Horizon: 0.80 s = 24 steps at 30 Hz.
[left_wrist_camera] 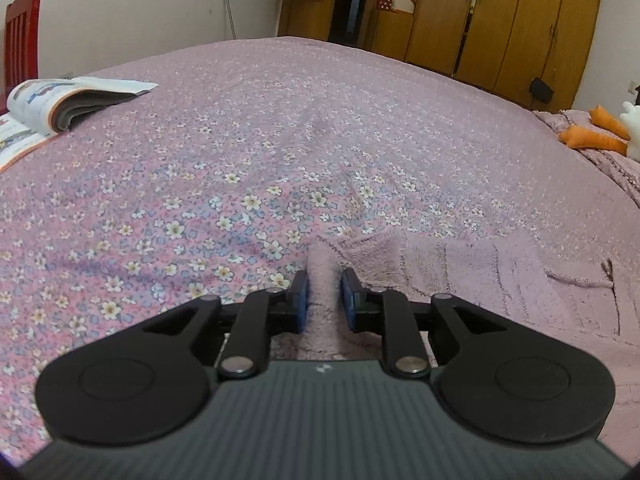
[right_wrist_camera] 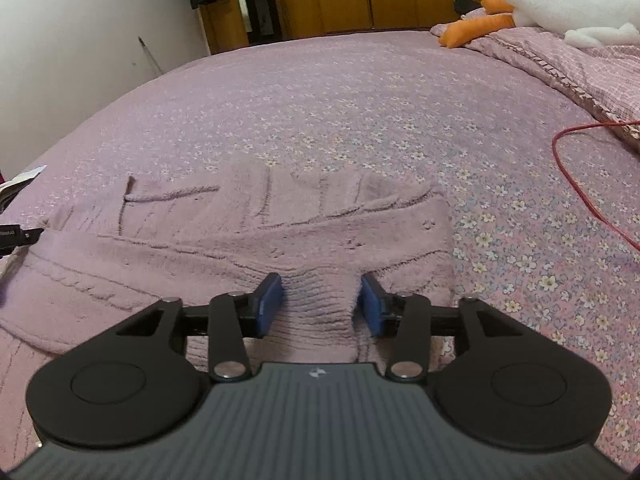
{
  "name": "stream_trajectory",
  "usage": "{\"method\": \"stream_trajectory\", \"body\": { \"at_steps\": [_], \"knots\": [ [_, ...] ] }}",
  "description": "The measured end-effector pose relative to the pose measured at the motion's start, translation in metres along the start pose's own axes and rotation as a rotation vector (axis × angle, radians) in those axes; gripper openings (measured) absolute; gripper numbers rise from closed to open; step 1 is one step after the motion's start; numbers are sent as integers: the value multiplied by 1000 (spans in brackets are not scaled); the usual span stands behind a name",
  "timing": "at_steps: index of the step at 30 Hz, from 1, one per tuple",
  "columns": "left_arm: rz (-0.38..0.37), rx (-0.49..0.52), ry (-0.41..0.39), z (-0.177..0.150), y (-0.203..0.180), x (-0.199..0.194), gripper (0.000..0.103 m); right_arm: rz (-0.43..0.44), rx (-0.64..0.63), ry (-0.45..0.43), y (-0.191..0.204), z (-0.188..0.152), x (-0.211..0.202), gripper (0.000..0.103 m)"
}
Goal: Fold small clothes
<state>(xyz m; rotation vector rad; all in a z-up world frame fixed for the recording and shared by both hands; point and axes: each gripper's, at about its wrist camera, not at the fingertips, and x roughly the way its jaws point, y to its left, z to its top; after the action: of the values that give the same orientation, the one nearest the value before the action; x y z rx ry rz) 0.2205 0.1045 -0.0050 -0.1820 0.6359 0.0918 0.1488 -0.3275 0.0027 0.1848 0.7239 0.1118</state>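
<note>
On flowered bedspread (right_wrist_camera: 360, 92), pink knit sweater (right_wrist_camera: 240, 240) lies partly folded, one layer doubled over.

Left gripper (left_wrist_camera: 324, 300): jaws narrow, fabric ridge between pads, slight gap at right pad; grip looks loosening.

Right gripper (right_wrist_camera: 320, 300): jaws wide, ribbed hem between, unclamped.

Book (left_wrist_camera: 60, 104) at 10 o'clock, plush toy (right_wrist_camera: 560, 4) at 1 o'clock.

Judgement: one fold laid; further folds, smoothing remain.

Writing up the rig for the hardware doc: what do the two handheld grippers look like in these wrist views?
Both look identical. The left gripper and right gripper each have a dark grey ribbed body with a small white logo, two round black discs at the sides, black linkage bars joined by silver rivets, and blue pads on black fingers. No cables on them, and no hands or sleeves are visible.
</note>
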Motion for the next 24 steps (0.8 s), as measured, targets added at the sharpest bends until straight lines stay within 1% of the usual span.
{"method": "stream_trajectory", "body": {
  "at_steps": [1,2,3,4,5,6,7,9,11,13,17,21,24],
  "knots": [
    [5,7,3,2,-1,-1,25,12,6,-4,1,0,-5,75],
    [14,25,4,5,-2,-3,31,15,19,-18,3,0,-13,84],
    [32,48,-2,6,-3,-7,36,20,27,-44,5,-2,-24,85],
    [53,63,-10,6,-5,-13,47,31,29,-72,8,-5,-37,86],
    [78,75,-19,6,-6,-21,53,42,29,-90,11,-9,-49,88],
    [99,84,-28,5,-6,-32,54,48,30,-99,14,-13,-62,89],
    [103,88,-34,3,-5,-43,54,52,24,-100,19,-17,-73,90],
    [91,89,-40,-1,-1,-67,56,55,-31,-91,29,-26,-94,91],
    [67,98,-32,-6,1,-91,65,41,-89,-92,39,-35,-113,92],
    [50,124,-30,-13,0,-115,66,34,-118,-95,47,-45,-130,92],
    [11,217,-21,-31,-10,-155,66,21,-183,-88,60,-65,-159,93],
    [-51,284,7,-54,-16,-184,66,16,-278,-77,74,-89,-180,93],
    [-87,322,34,-72,-19,-202,66,24,-311,-61,79,-105,-193,94]
  ]
}}
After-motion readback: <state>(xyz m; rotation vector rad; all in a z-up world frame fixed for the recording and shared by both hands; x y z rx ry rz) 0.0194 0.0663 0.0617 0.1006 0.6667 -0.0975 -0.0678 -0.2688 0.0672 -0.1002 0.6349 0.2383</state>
